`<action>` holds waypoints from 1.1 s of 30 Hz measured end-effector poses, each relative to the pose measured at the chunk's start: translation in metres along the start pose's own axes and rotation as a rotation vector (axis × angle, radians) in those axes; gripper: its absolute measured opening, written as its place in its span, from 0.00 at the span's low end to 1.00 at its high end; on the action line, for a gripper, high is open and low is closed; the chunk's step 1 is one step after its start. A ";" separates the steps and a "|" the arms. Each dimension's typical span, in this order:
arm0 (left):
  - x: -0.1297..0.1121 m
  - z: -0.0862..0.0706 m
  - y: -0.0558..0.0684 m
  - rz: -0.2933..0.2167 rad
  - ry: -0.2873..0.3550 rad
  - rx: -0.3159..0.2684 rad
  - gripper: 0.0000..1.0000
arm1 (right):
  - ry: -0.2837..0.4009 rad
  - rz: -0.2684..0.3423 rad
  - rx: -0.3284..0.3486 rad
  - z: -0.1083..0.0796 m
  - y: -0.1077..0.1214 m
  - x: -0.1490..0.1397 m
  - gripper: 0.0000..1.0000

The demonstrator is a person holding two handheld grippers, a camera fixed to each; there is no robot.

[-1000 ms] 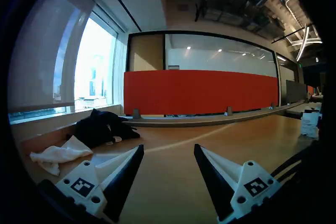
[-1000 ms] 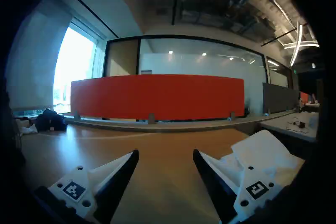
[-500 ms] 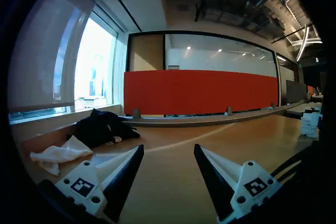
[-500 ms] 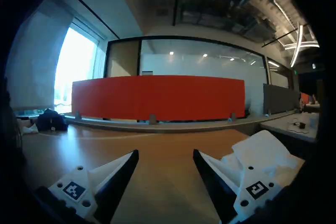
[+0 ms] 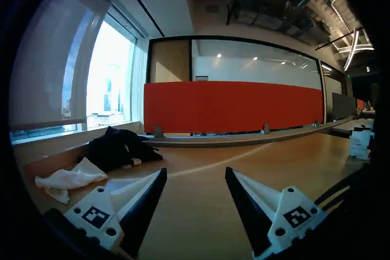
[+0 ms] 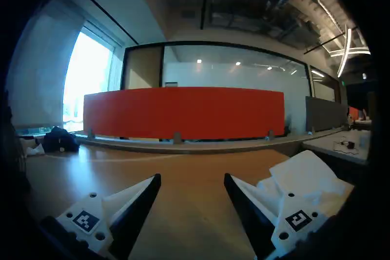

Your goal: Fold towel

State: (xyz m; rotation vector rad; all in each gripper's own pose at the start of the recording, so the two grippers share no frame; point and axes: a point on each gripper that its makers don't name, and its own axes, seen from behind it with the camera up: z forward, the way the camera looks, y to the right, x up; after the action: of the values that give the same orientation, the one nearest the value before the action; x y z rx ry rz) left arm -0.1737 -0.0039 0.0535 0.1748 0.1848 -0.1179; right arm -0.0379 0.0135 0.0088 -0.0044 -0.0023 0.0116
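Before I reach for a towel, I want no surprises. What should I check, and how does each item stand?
1. Left gripper open, nothing between its fingers: ok.
2. Right gripper open, nothing between its fingers: ok.
3. White cloth lying flat on the wooden table: not ok, crumpled.
4. White cloth free of the black garment: cannot tell.
5. White pile beside the right gripper is folded towels: cannot tell.
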 end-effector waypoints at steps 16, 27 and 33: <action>0.003 -0.001 -0.001 0.001 -0.001 0.000 0.93 | 0.000 0.000 0.000 0.000 0.000 0.000 1.00; 0.011 -0.003 -0.003 0.002 -0.004 -0.001 0.93 | 0.000 0.000 0.000 -0.001 0.000 0.000 1.00; 0.014 -0.003 -0.003 0.002 -0.005 -0.001 0.93 | 0.000 0.000 0.000 -0.001 0.000 0.001 1.00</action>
State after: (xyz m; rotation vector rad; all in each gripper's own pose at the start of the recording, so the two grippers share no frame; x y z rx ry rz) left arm -0.1610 -0.0080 0.0474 0.1739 0.1800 -0.1162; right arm -0.0373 0.0131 0.0082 -0.0045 -0.0026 0.0117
